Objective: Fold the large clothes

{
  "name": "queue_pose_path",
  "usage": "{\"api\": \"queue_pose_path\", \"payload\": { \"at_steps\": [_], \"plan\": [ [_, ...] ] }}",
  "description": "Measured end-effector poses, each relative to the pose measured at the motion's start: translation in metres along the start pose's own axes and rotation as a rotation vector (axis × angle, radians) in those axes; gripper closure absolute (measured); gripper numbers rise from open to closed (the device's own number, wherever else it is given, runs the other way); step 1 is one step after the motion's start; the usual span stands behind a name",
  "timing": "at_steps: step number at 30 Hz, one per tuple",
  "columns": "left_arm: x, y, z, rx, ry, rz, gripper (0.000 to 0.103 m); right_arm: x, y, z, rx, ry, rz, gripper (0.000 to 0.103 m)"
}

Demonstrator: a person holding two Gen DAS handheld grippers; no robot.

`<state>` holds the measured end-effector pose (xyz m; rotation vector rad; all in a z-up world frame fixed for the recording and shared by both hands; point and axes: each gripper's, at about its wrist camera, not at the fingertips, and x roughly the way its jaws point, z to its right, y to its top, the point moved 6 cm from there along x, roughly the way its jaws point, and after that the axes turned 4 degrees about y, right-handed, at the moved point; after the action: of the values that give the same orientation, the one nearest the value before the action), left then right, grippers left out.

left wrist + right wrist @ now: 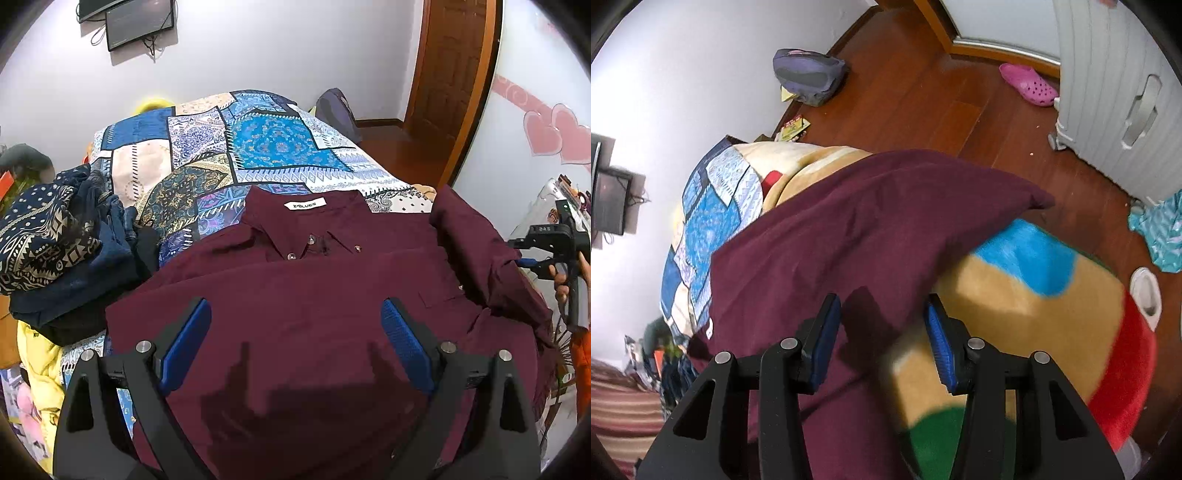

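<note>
A patchwork blue bedspread (258,147) is covering the bed, with dark patterned clothes (55,236) piling at its left edge. On the wooden floor (923,92) a pink clog (1028,85) and a grey bag (809,75) are lying — well apart.

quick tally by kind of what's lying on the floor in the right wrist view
backpack: 1
pink clog: 1
teal cloth: 1
white bowl: 1
small packets by the wall: count unclear, taken as 1 cluster
total: 5
</note>
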<state>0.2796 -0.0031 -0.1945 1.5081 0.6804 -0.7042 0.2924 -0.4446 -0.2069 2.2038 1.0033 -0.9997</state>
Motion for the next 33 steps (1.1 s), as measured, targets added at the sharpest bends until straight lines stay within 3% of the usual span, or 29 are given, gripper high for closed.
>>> {"api": "queue_pose_path", "payload": {
  "at_steps": [3, 5, 6, 12, 17, 20, 23, 27, 30, 33],
  "plan": [
    [0.002, 0.001, -0.001, -0.005, 0.008, -0.005, 0.010, 0.011, 0.008, -0.003, -0.016, 0.021, 0.002, 0.062],
    [0.002, 0.002, -0.002, -0.005, 0.015, -0.005, 0.010, 0.016, 0.011, -0.010, -0.081, -0.005, 0.000, 0.090],
    [0.002, 0.002, -0.002, -0.003, 0.020, -0.004, 0.010, 0.015, 0.012, -0.011, -0.097, -0.022, 0.004, 0.093],
    [-0.004, 0.003, -0.006, 0.002, 0.035, 0.009, 0.010, -0.035, 0.011, -0.062, -0.267, -0.005, 0.135, 0.096],
    [-0.014, 0.005, -0.009, 0.004, 0.033, 0.035, 0.010, -0.093, -0.011, -0.145, -0.468, 0.125, 0.228, 0.097],
    [-0.023, 0.006, -0.012, 0.010, 0.037, 0.061, 0.010, -0.111, -0.035, -0.196, -0.588, 0.199, 0.240, 0.097],
    [-0.035, 0.006, -0.019, 0.009, 0.040, 0.090, 0.010, -0.115, -0.075, -0.251, -0.724, 0.271, 0.202, 0.097],
    [-0.052, 0.002, -0.034, -0.007, 0.043, 0.130, 0.010, -0.091, -0.131, -0.298, -0.867, 0.285, 0.125, 0.097],
    [-0.064, -0.004, -0.049, -0.027, 0.040, 0.156, 0.010, -0.048, -0.175, -0.313, -0.945, 0.250, 0.016, 0.097],
    [-0.070, -0.014, -0.068, -0.054, 0.061, 0.165, 0.010, 0.010, -0.216, -0.305, -0.990, 0.168, -0.140, 0.097]
  ]
}}
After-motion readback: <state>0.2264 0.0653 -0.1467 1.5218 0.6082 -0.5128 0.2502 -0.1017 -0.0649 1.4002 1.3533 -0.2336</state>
